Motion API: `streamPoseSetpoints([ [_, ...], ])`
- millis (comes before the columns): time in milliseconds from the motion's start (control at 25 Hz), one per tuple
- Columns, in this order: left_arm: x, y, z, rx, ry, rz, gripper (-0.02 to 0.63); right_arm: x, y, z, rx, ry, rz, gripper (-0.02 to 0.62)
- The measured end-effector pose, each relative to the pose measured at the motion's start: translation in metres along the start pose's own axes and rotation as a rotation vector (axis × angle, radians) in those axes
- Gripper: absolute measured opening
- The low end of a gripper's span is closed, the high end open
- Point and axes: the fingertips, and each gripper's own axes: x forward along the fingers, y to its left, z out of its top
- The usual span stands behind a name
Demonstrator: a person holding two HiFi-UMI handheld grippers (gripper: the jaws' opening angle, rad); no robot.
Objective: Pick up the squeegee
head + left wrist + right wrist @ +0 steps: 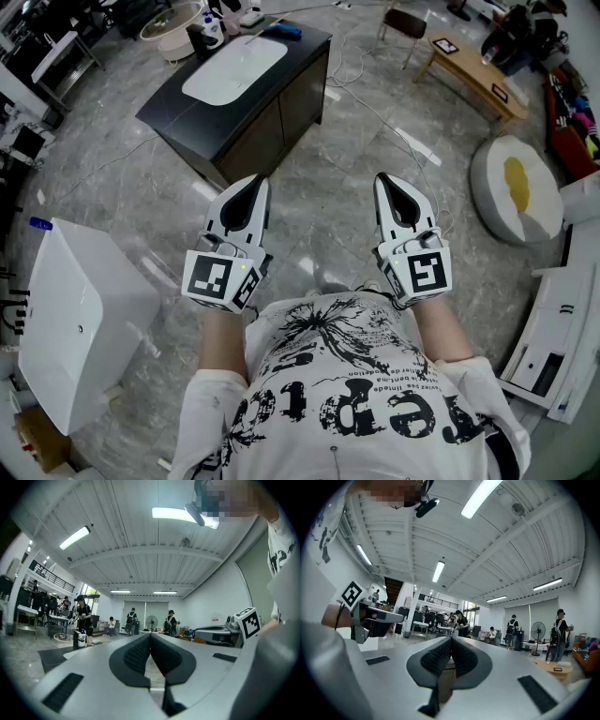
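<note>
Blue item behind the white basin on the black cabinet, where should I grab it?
The flat blue item lies elongated near the black cabinet's far edge; its parts are too small to tell. Probably pinch across its narrow width from above.

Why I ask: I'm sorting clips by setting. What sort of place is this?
Probably a big open workshop or test hall, not a home: a freestanding dark vanity cabinet on a polished stone floor, people at worktables, and strip lights under a high ribbed ceiling.
</note>
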Motion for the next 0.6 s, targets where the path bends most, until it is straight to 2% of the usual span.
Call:
streamPoseSetpoints([
  [480,0.020,0.010,-0.008,-0.012,0.012,-0.025,0.014,0.018,-0.007,-0.009,0.036,0.019,-0.019,0.012],
  [600,0.025,0.013,-0.011,-0.029,-0.008,-0.042,0.014,0.027,-0.009,-0.012,0.049,0.013,-0.016,0.014],
])
